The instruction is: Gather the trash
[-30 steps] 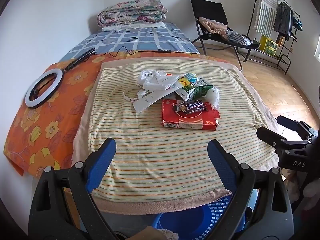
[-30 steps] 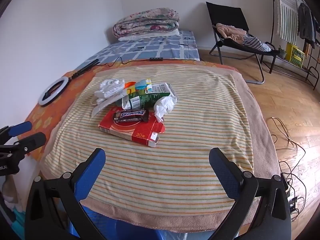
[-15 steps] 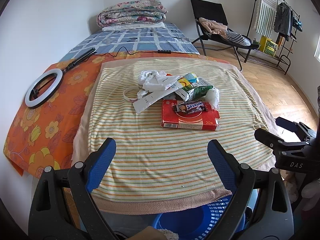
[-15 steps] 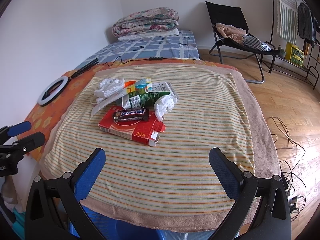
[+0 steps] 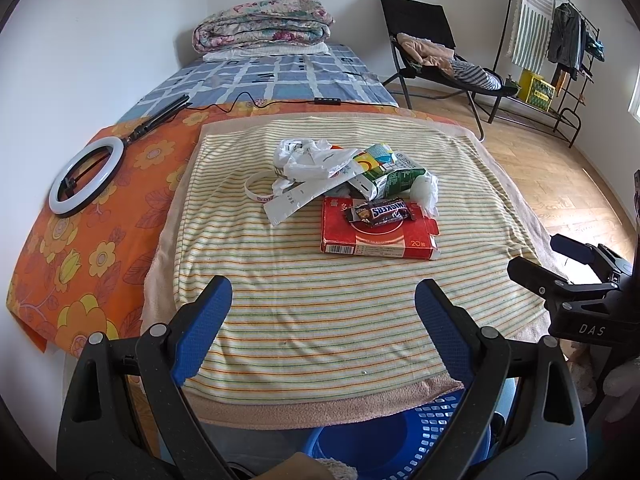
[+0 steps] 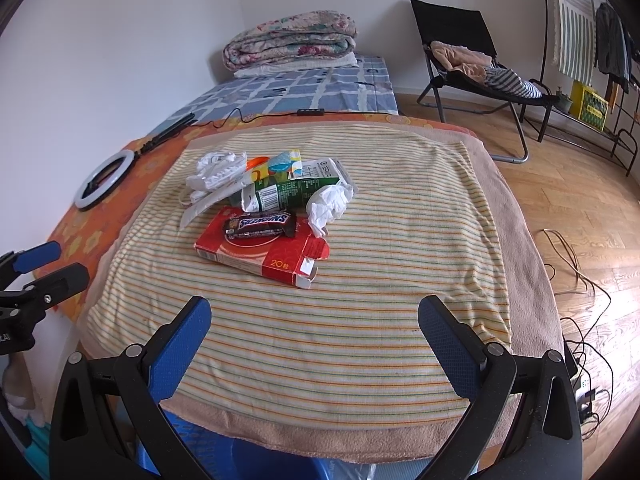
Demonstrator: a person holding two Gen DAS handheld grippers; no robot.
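A pile of trash lies mid-table on the striped towel (image 5: 320, 320): a red carton (image 5: 378, 238) (image 6: 260, 254) with a Snickers wrapper (image 5: 382, 212) (image 6: 260, 224) on top, a green drink carton (image 5: 394, 182) (image 6: 292, 194), crumpled white tissue (image 6: 328, 204), a white plastic bag (image 5: 308, 158) (image 6: 216, 168) and a tape ring (image 5: 256, 190). My left gripper (image 5: 323, 312) is open and empty over the towel's near edge. My right gripper (image 6: 316, 336) is open and empty, to the right of it. Each gripper shows in the other's view.
A blue basket (image 5: 380, 440) (image 6: 224, 456) sits below the table's near edge. A ring light (image 5: 86, 176) lies on the orange flowered cloth at the left. A bed with folded blankets (image 5: 262, 24), a black chair (image 6: 472, 64), a clothes rack and floor cables (image 6: 576, 272) stand beyond.
Both grippers have barely moved; the views shift only slightly. Both stay open.
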